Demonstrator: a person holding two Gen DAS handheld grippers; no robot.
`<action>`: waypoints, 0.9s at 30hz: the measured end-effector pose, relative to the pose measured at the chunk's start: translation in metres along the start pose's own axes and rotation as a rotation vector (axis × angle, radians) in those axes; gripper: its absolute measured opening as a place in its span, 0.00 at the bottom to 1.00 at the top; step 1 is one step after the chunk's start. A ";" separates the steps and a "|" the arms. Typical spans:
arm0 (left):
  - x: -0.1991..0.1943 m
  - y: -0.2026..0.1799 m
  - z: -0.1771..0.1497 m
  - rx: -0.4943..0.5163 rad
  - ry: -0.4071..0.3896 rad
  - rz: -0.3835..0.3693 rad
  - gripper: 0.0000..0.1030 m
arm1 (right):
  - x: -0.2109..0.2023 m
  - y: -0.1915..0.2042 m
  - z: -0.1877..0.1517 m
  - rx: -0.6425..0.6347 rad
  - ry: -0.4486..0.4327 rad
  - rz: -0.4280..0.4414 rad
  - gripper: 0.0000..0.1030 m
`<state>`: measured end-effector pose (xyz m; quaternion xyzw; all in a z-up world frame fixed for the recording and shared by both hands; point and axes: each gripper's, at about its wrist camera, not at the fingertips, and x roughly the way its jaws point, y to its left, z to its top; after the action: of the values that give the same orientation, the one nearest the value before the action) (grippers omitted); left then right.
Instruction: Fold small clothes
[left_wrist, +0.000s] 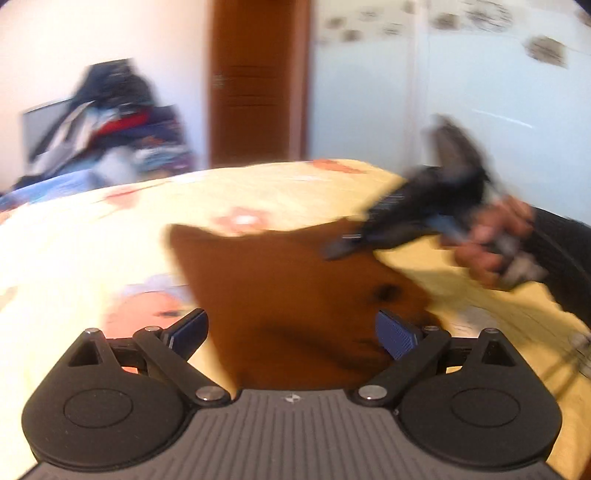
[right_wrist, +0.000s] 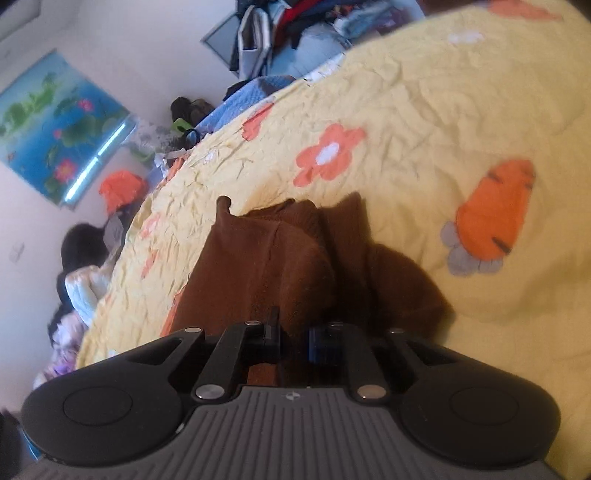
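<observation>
A small brown garment (left_wrist: 280, 284) lies on a yellow flowered bedspread (left_wrist: 92, 236). My left gripper (left_wrist: 291, 332) is open, its blue pads wide apart just over the garment's near edge, holding nothing. In the left wrist view my right gripper (left_wrist: 343, 247) is blurred at the garment's far right corner, held by a hand (left_wrist: 491, 240). In the right wrist view my right gripper (right_wrist: 293, 339) is shut on a fold of the brown garment (right_wrist: 280, 258), which bunches up ahead of the fingers.
A pile of clothes (left_wrist: 107, 125) stands at the bed's far left. A brown door (left_wrist: 258, 81) and white wardrobe (left_wrist: 461, 92) stand behind the bed. The bedspread (right_wrist: 424, 110) stretches wide around the garment. A person with dark hair (right_wrist: 83, 247) sits beside the bed.
</observation>
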<state>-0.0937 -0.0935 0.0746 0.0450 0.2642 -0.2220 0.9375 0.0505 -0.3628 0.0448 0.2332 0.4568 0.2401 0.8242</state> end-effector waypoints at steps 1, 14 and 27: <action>0.001 0.010 0.001 -0.031 0.009 0.023 0.95 | -0.008 -0.001 0.003 -0.022 -0.015 0.002 0.18; 0.132 0.129 0.032 -0.641 0.229 -0.146 0.94 | -0.035 -0.032 0.015 0.075 -0.135 -0.131 0.85; 0.174 0.131 0.071 -0.483 0.216 -0.139 0.15 | 0.017 -0.009 0.009 0.050 -0.063 -0.055 0.26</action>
<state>0.1303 -0.0591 0.0415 -0.1745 0.4106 -0.2102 0.8699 0.0680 -0.3610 0.0324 0.2483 0.4426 0.1983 0.8385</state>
